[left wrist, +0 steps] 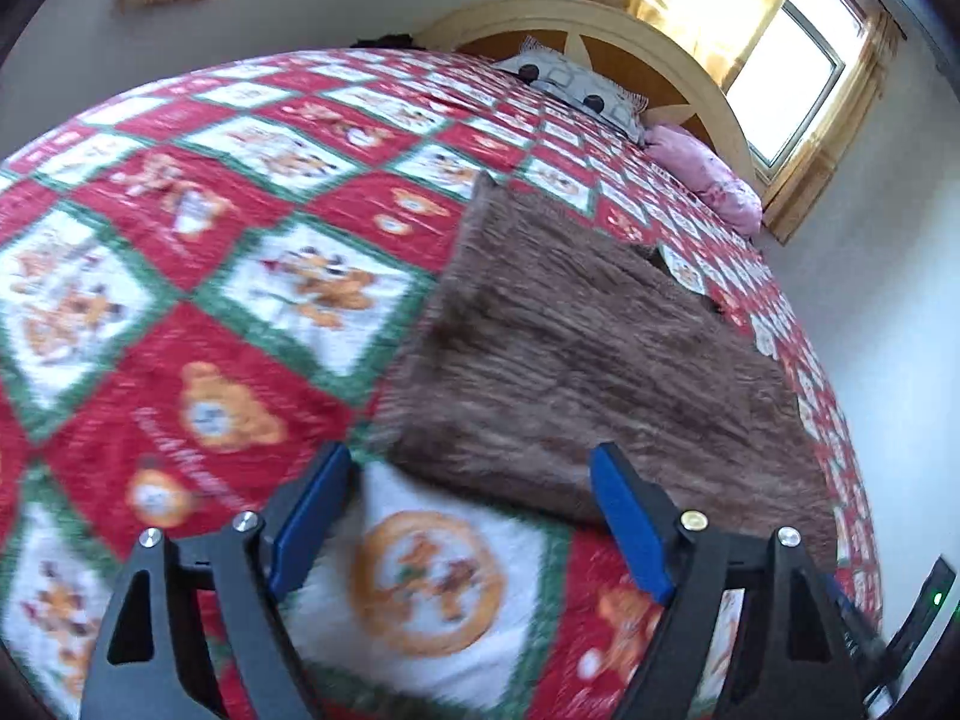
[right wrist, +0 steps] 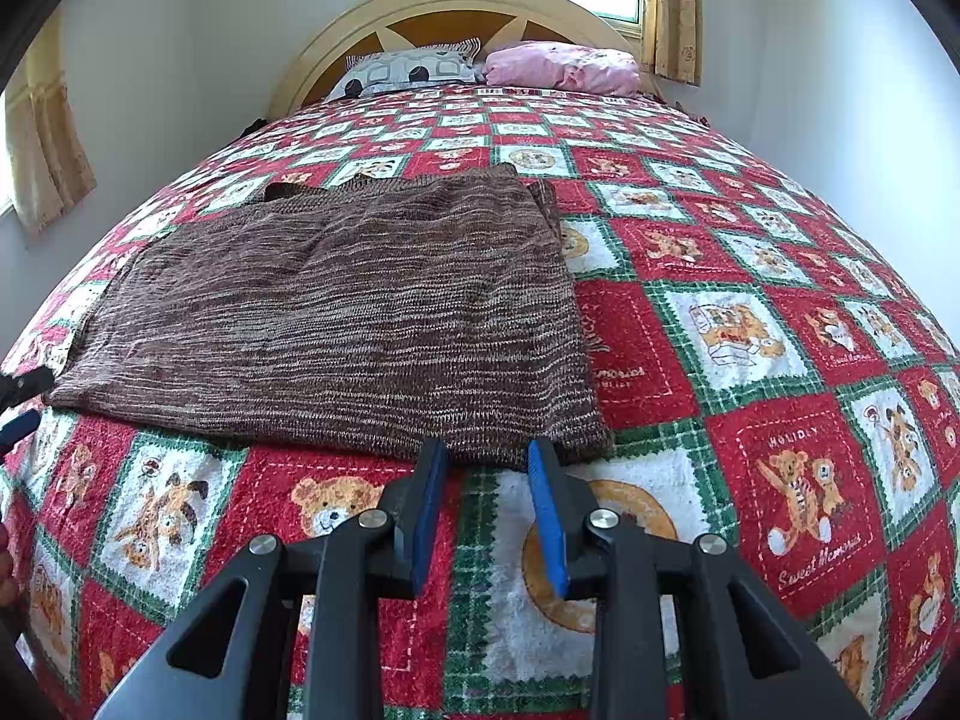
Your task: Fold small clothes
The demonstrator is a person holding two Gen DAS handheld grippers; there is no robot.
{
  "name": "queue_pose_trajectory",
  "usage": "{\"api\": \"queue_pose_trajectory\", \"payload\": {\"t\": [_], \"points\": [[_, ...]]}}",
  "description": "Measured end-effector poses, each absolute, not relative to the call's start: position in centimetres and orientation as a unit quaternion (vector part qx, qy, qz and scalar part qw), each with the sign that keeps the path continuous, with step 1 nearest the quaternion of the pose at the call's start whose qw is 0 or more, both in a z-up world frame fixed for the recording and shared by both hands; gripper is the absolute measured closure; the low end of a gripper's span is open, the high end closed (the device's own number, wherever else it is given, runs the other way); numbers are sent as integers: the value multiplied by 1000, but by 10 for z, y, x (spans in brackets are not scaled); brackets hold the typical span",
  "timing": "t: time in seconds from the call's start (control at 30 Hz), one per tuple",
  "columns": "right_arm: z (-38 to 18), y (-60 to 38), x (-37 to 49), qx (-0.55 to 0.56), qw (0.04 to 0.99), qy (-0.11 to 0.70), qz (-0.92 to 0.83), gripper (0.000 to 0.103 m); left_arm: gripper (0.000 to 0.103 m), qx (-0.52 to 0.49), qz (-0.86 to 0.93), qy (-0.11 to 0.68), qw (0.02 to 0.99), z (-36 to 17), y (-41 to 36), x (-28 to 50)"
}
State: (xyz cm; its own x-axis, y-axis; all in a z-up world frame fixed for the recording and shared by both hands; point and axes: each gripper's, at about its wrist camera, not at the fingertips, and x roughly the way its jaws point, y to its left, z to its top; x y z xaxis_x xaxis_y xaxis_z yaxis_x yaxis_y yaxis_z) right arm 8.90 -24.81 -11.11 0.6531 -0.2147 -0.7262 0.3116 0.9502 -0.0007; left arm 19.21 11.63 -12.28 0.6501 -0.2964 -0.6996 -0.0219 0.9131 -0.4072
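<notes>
A brown knitted garment [right wrist: 336, 312] lies flat on the bed, folded into a rough rectangle; it also shows in the left wrist view [left wrist: 588, 360]. My left gripper [left wrist: 474, 462] is wide open and empty, just above the garment's near left corner. My right gripper [right wrist: 487, 456] is open with a narrower gap and empty, its blue fingertips [right wrist: 543, 462] at the garment's near right edge. The left gripper's tip shows at the far left edge of the right wrist view [right wrist: 21, 402].
The bed has a red, green and white teddy-bear quilt [right wrist: 750, 330]. A patterned pillow [right wrist: 408, 72] and a pink pillow [right wrist: 564, 69] lie at the wooden headboard [right wrist: 456, 6]. A curtained window [left wrist: 786, 60] and white walls surround the bed.
</notes>
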Motion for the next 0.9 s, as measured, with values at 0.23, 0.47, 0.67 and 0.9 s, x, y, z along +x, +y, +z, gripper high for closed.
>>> {"api": "queue_pose_trajectory", "payload": {"t": [0.23, 0.47, 0.67, 0.9], "points": [[-111, -248, 89, 61, 907, 390, -145, 73, 95, -286, -86, 414, 860, -128, 124, 210], [-110, -248, 88, 62, 908, 390, -144, 71, 85, -268, -65, 395, 876, -130, 120, 208], [-76, -232, 106, 98, 921, 363, -104, 68, 57, -322, -104, 378, 862, -137, 132, 209], [-41, -166, 206, 92, 925, 368, 31, 43, 61, -308, -104, 363, 873, -132, 125, 207]]}}
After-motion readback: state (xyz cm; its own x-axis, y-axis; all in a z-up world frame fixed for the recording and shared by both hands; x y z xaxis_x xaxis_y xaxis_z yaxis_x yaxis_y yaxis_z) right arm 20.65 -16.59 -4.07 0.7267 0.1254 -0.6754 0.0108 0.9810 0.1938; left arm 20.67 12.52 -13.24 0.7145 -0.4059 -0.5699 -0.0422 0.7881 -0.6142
